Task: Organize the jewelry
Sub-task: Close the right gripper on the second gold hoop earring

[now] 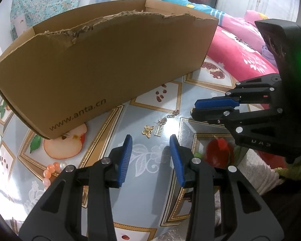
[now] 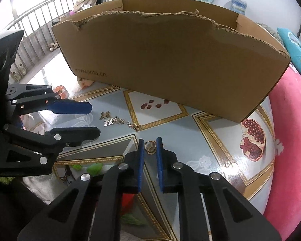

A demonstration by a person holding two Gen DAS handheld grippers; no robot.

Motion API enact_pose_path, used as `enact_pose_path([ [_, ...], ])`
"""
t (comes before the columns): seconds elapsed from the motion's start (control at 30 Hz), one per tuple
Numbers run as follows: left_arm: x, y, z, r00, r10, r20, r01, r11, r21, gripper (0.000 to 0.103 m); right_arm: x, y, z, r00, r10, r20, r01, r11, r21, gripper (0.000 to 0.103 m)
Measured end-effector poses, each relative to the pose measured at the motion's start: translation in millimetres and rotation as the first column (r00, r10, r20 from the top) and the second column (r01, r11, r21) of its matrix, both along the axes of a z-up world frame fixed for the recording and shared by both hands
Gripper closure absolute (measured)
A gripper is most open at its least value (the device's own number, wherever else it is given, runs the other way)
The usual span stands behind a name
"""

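Note:
A brown cardboard box [image 1: 102, 64] with a torn front rim stands on the patterned table; it also shows in the right wrist view [image 2: 170, 66]. A gold butterfly charm [image 1: 148, 130], a small silver abacus charm [image 1: 158, 131] and a gold chain [image 1: 169, 117] lie on the table just ahead of my open, empty left gripper [image 1: 150, 140]. In the right wrist view the charms [image 2: 106, 118] and chain [image 2: 130, 124] lie left of centre. My right gripper [image 2: 150, 143] has its jaws nearly closed around a gold ring [image 2: 150, 146] at its fingertips.
A pink-and-pearl bead bracelet [image 1: 50, 170] lies at the left by the box corner, also in the right wrist view [image 2: 60, 91]. A pink blanket [image 2: 291, 140] borders the table on the right. A metal railing [image 2: 30, 20] is behind.

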State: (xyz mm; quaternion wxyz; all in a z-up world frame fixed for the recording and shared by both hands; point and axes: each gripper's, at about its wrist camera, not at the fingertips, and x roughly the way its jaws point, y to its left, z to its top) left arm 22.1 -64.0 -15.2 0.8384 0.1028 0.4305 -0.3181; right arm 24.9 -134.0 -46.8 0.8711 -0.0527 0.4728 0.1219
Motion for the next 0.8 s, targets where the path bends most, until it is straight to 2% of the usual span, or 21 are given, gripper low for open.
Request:
enact_pose_path([
  [0.1, -1, 1, 1, 1.0, 0.003, 0.002, -0.003, 1.0, -0.005, 0.066, -2, 1, 0, 1.0, 0.004, 0.003, -0.004, 1.0, -0.008, 0.092],
  [0.33, -6, 1, 10, 0.999, -0.018, 0.032, 0.019, 1.0, -0.021, 0.066, -5, -13, 12, 0.999, -0.039, 0.016, 0.038, 0.998, 0.057, 0.093],
  [0.53, -12, -10, 20, 0.996, -0.085, 0.034, 0.088, 0.992, -0.096, 0.066, -10, -45, 22, 0.99, -0.138, 0.03, 0.132, 0.981, 0.141, 0.093],
  [0.8, -13, -55, 15, 0.98, -0.197, 0.041, 0.199, 0.979, -0.044, 0.068, -11, -63, 15, 0.98, -0.198, 0.017, 0.19, 0.959, 0.211, 0.093],
])
